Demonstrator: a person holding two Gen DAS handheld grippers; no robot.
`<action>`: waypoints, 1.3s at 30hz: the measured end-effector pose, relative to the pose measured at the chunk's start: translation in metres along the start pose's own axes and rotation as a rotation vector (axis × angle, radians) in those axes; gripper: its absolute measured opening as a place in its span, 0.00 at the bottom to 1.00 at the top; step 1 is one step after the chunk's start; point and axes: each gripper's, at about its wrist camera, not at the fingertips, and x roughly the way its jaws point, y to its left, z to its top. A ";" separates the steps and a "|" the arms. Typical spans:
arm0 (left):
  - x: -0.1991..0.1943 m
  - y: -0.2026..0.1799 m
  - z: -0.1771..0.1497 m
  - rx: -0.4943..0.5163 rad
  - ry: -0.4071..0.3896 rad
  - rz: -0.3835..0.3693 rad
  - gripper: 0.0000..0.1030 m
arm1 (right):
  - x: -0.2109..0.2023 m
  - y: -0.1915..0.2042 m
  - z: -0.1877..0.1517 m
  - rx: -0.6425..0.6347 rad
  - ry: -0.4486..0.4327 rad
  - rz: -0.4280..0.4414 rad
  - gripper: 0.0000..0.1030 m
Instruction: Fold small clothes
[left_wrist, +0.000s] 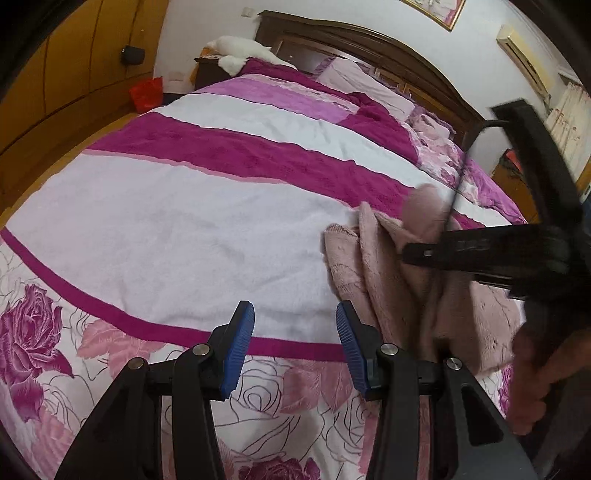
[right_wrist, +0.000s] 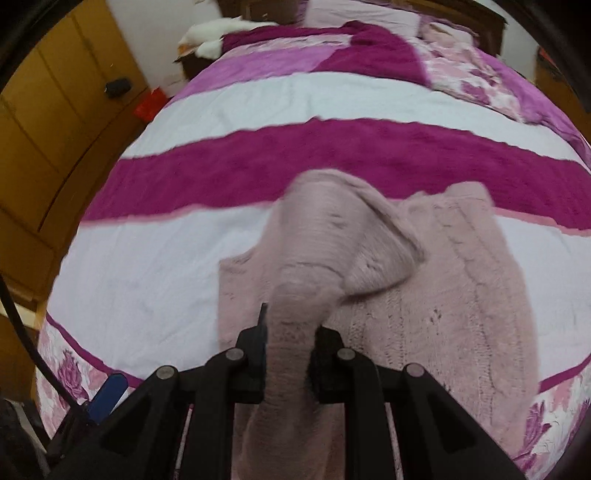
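1 wide bed (left_wrist: 192, 206) fills both views, covered by a blanket (right_wrist: 332, 103) striped in white and magenta, with a rose-printed border along the near edge. A dark wooden headboard (left_wrist: 369, 40) curves behind it, and yellow-brown wardrobe doors (left_wrist: 74, 62) stand to the left. On the white stripe near the front edge lies the pink knitted sweater (right_wrist: 461, 295), its body spread flat on the blanket. 1 sleeve (right_wrist: 325, 236) is lifted off the body and arches toward the camera in the right wrist view. The right tongs (right_wrist: 290, 354) are clamped on the cuff end of that sleeve, the knit bunched between the 2 fingers. The left tongs (left_wrist: 295, 343) hang just left of the sweater with their 2 blue pads (left_wrist: 242, 343) well apart, gripping nothing, above the magenta band of the blanket. A small red bag (left_wrist: 146, 92) sits on the floor by the wardrobe.
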 end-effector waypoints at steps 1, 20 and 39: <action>-0.001 0.000 -0.001 0.011 -0.003 0.008 0.22 | 0.001 0.002 0.000 -0.004 0.002 0.009 0.14; 0.003 -0.005 -0.002 -0.023 0.044 -0.105 0.22 | -0.090 -0.032 -0.010 -0.134 -0.190 0.259 0.54; 0.026 -0.065 -0.023 -0.159 0.207 -0.386 0.32 | -0.077 -0.173 -0.161 -0.206 -0.349 -0.003 0.54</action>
